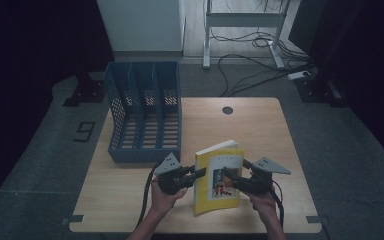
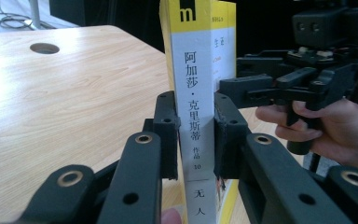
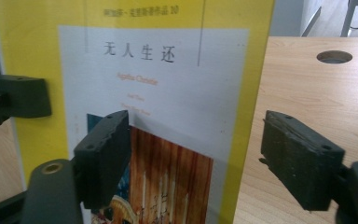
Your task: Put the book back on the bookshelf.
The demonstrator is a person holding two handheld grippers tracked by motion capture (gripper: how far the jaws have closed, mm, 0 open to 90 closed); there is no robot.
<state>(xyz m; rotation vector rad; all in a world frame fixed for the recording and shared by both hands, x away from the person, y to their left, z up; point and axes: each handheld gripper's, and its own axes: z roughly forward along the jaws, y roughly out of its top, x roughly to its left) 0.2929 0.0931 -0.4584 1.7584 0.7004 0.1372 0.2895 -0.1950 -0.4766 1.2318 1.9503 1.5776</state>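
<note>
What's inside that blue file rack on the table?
The blue file rack looks empty: its slots show only slatted floor and mesh walls. The low front wall hides the bottom front strip of each slot.

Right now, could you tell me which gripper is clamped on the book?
The left gripper, shut on the book at its spine; the right gripper stands open.

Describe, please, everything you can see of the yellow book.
The yellow book is a paperback with a white cover panel, Chinese title and a picture below. It stands upright on the wooden table, near its front edge. The left gripper clamps its white spine; the right gripper is open around its fore edge, not pressing.
</note>
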